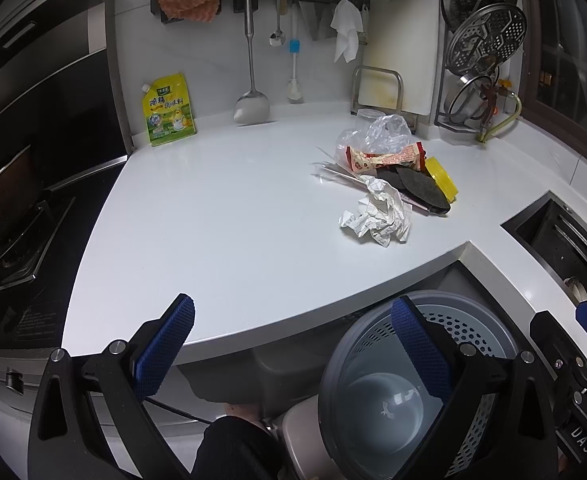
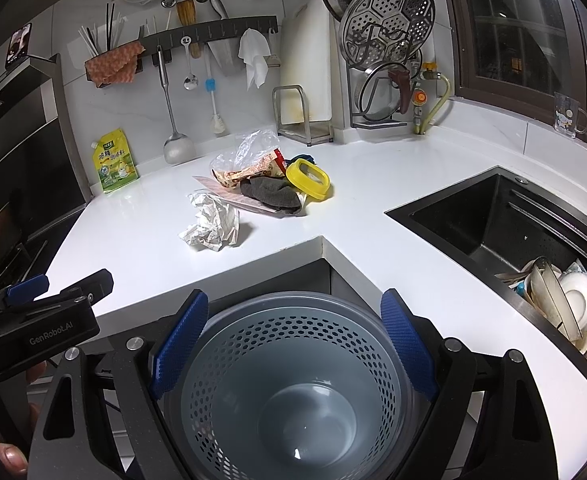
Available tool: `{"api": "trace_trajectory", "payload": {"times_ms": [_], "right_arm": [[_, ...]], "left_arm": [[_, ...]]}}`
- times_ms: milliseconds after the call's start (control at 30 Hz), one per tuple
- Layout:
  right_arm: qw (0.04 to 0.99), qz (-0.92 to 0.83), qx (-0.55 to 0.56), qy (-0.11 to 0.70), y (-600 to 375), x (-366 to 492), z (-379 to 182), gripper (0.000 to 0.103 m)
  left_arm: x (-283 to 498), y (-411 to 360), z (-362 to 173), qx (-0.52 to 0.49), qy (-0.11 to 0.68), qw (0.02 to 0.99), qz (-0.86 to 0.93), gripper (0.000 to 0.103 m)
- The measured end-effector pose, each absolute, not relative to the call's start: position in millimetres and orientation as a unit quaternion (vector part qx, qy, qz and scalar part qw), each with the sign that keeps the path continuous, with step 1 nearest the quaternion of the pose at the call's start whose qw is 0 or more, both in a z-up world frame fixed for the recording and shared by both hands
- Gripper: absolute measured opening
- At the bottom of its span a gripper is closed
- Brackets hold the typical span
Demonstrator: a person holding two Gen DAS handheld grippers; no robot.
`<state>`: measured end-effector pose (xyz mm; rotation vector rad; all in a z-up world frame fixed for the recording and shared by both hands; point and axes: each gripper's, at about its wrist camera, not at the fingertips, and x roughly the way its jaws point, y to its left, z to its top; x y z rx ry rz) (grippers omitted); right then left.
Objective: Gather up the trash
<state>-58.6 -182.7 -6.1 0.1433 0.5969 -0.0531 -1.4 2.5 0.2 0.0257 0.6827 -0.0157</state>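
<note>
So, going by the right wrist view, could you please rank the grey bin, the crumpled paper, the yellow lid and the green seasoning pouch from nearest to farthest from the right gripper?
1. Grey bin: directly below the open right gripper.
2. Crumpled paper: on the counter, near its front edge.
3. Yellow lid: right end of the trash pile.
4. Green seasoning pouch: against the back wall, far left.

Glossy white countertop (image 1: pixel 221 208), crumpled paper (image 1: pixel 377 216)

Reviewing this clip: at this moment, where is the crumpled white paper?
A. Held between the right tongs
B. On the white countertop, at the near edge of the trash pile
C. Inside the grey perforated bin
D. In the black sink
B: the crumpled white paper lies on the white countertop in front of the other trash, while the grey perforated bin below holds no paper and both tongs are open and empty.
</note>
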Motion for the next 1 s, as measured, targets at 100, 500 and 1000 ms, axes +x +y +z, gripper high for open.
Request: {"api": "trace_trajectory", "payload": {"times_ms": [100, 500, 1000], "right_arm": [[0.953, -0.026, 0.071, 0.294, -183, -59, -6, 0.084], [0.953, -0.026, 0.070, 0.294, -182, -59, -6, 0.084], [0.948, -0.032, 0.073, 0.307, -191, -49, -24, 0.084]], "left_arm": [[-2, 3, 0, 0.013, 0.335, 0.942, -0.008, 0.097], [-3, 5, 1, 0.013, 0.335, 0.942, -0.007, 0.097], [13, 9, -18, 0.006, 0.352, 0.936, 0.004, 0.097]]}}
